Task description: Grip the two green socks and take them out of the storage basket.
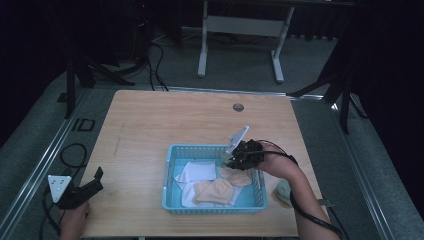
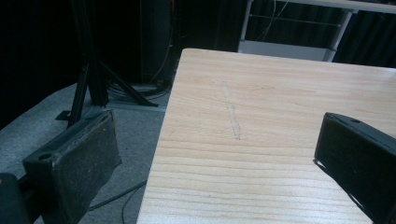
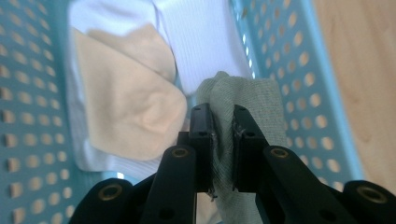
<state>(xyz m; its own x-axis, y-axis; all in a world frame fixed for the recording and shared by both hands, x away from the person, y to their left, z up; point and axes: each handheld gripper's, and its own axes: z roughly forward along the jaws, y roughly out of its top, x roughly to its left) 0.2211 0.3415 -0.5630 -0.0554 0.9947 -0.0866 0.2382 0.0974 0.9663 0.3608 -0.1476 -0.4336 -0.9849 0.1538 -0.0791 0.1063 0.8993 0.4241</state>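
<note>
A light blue perforated basket (image 1: 200, 148) stands on the wooden table near its front edge and holds beige socks (image 1: 215, 191) and white socks (image 1: 197, 171). My right gripper (image 1: 227, 161) hangs over the basket's right end. In the right gripper view its jaws (image 3: 220, 114) are shut on a fold of grey-green knitted sock (image 3: 252, 93), lifted above the beige socks (image 3: 126, 93) and white socks (image 3: 201, 37). My left gripper (image 1: 98, 180) rests at the table's front left corner, open, with only bare tabletop between its pads (image 2: 215, 154).
Another grey-green sock (image 1: 283, 191) lies on the table just right of the basket, beside the person's right forearm. A round cable port (image 1: 238, 107) sits near the far edge. Black stands and a white desk frame (image 1: 240, 30) are on the floor behind.
</note>
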